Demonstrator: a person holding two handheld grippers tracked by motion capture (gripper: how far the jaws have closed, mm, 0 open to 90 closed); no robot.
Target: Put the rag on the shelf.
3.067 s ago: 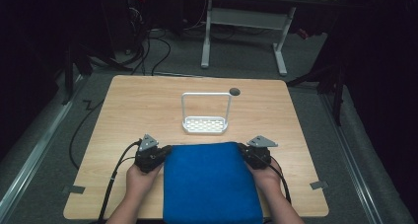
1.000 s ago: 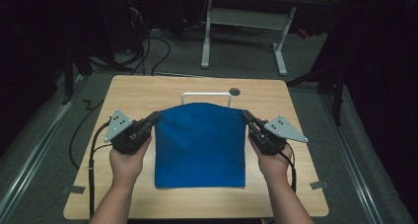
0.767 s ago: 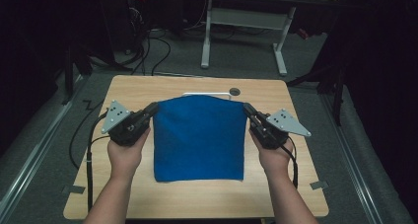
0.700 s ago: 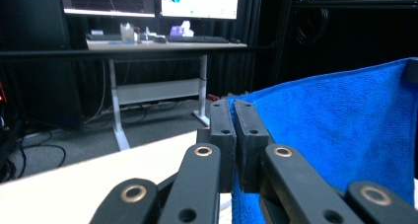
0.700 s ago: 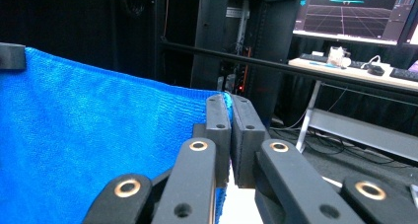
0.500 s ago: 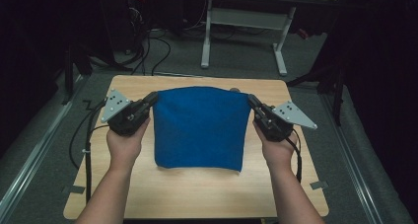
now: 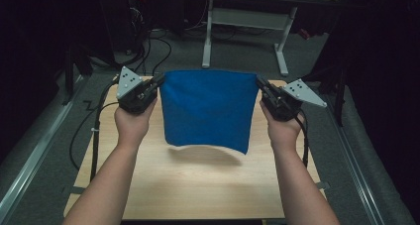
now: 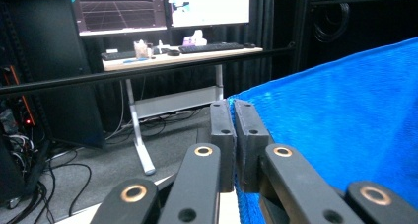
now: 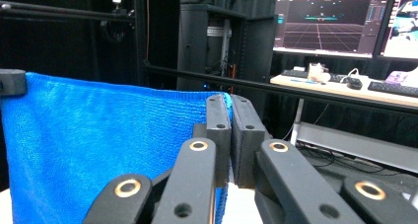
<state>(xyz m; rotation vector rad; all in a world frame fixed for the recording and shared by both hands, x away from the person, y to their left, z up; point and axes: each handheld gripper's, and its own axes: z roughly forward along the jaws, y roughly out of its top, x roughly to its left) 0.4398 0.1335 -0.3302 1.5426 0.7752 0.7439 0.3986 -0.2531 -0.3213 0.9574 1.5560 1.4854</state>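
We hold a blue cloth (image 7: 207, 108) stretched flat in the air above the far half of the table (image 7: 198, 185), its top edge pulled nearly straight between our two claws and its lower edge hanging free, with its shadow falling on the wood below. The lower right corner droops a little further than the left.

At 9 o'clock of the cloth, our left claw (image 7: 157, 81) pinches the top left corner; in the left gripper view the left claw (image 8: 234, 135) has its jaws pressed together with the blue edge caught between them, and the cloth (image 8: 345, 125) spreads away to the side. At 3 o'clock, our right claw (image 7: 258, 82) grips the top right corner; in the right gripper view the right claw (image 9: 229, 130) is likewise clamped tight on a thin strip of cloth (image 9: 98, 150).

Our left hand (image 7: 132, 123) and right hand (image 7: 282, 131) come up from 6 o'clock. Towards 12 o'clock, past the table, stands a desk (image 8: 182, 56) with a keyboard (image 8: 212, 47) and monitors (image 9: 325, 24).
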